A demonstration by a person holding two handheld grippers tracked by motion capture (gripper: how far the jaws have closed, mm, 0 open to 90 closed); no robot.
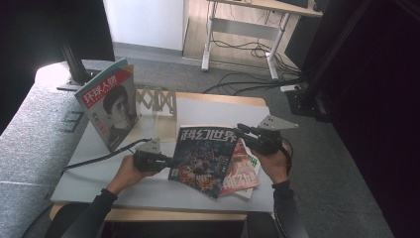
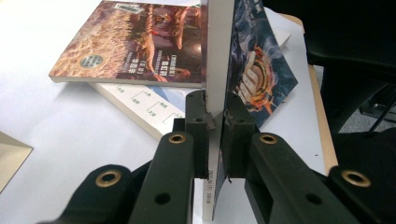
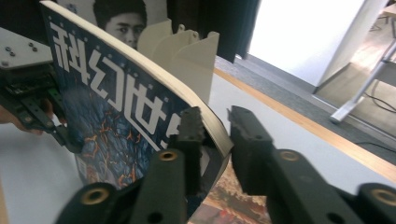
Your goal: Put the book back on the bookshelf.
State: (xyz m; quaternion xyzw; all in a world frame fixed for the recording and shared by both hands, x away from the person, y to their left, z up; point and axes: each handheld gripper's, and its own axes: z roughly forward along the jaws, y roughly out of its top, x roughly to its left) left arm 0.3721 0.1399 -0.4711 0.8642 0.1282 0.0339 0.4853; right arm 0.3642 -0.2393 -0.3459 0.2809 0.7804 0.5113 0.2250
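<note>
Paper-strewn, mostly, along the near half of the pale desk (image 1: 99, 173). Noted a portrait magazine (image 1: 111, 101) propped upright toward the far left corner, just beside a cream rack (image 1: 158, 101) at the far edge. Found the left gripper (image 1: 168, 161) next, clamped tight on the left edge of a dark magazine (image 1: 205, 158), pads pressed to both faces. Held that dark magazine tilted up off the desk, about midway along the near half, its lower corner over a red book (image 1: 242, 168) and a white book (image 2: 140, 105) lying flat toward the near right corner. Saw the right gripper (image 1: 236, 130) at the dark magazine's top right corner, jaws apart: corner between them, one pad at the cover, the other clear of the pages.

Judged the step as standing the dark magazine up for the rack. Needed, to do that well, a firm left grip kept close to the edge, as the only real hold. Should have closed the right jaws squarely on the corner before lifting further, or drawn them wholly clear, rather than dragged them half-open along the cover. Called for a slow swing toward the far edge, cover kept from flopping, bottom edge raised clear of the books beneath so as not to shove them off the near edge. Worth aiming at one of the rack's slots, not against the portrait magazine.
</note>
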